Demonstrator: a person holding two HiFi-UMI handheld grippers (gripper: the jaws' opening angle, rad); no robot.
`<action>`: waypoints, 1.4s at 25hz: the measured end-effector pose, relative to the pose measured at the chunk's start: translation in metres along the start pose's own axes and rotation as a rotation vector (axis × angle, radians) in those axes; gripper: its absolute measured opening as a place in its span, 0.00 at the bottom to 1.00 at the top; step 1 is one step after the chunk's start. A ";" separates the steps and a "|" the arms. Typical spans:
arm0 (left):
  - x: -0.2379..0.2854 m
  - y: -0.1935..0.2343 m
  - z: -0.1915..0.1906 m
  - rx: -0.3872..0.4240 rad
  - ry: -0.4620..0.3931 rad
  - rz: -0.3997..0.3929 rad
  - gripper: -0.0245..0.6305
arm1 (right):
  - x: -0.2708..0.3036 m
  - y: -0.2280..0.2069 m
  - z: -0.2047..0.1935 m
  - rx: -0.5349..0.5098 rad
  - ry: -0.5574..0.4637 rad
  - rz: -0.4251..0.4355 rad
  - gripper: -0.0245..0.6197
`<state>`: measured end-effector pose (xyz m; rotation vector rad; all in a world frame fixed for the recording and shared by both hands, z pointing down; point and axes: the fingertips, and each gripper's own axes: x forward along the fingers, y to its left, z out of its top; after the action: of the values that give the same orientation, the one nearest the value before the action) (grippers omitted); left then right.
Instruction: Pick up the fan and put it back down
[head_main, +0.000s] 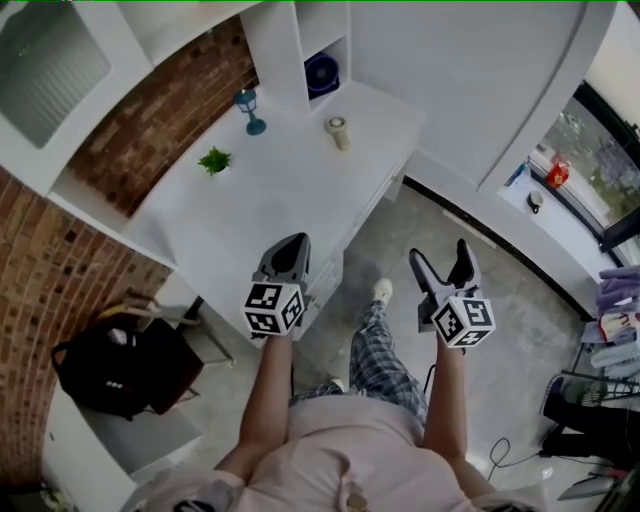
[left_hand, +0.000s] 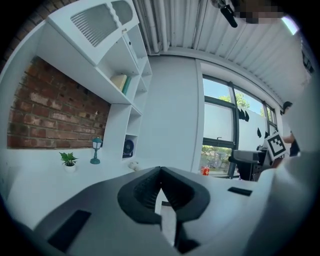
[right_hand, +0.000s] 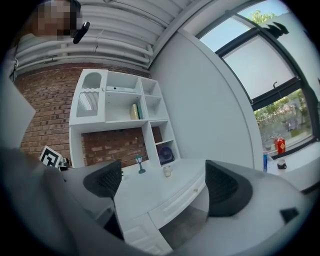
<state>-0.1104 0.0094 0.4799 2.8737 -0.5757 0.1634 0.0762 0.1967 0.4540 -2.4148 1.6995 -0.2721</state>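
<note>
A small dark blue fan (head_main: 322, 74) stands in the lowest cubby of the white shelf unit, at the back of the white desk (head_main: 290, 200). It also shows as the fan (left_hand: 128, 148) in the left gripper view and the fan (right_hand: 165, 155) in the right gripper view. My left gripper (head_main: 290, 252) is shut with nothing in it, held over the desk's near edge. My right gripper (head_main: 440, 258) is open and empty, over the floor beside the desk. Both are far from the fan.
On the desk stand a teal lamp figurine (head_main: 249, 108), a small potted plant (head_main: 214, 160) and a little pale cup-like object (head_main: 338, 131). A black bag (head_main: 118, 365) sits on a stool left of the desk. A window ledge (head_main: 560, 215) with small items runs at right.
</note>
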 end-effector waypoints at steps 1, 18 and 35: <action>0.012 0.006 0.001 0.000 -0.005 0.017 0.08 | 0.016 -0.007 0.001 0.007 -0.002 0.017 0.83; 0.200 0.114 0.059 -0.068 -0.027 0.327 0.08 | 0.324 -0.057 0.047 -0.013 0.125 0.368 0.83; 0.259 0.154 0.074 -0.081 -0.013 0.425 0.08 | 0.425 -0.059 0.032 -0.001 0.223 0.498 0.83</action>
<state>0.0721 -0.2411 0.4740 2.6375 -1.1604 0.1791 0.2789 -0.1832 0.4579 -1.9277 2.3198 -0.4754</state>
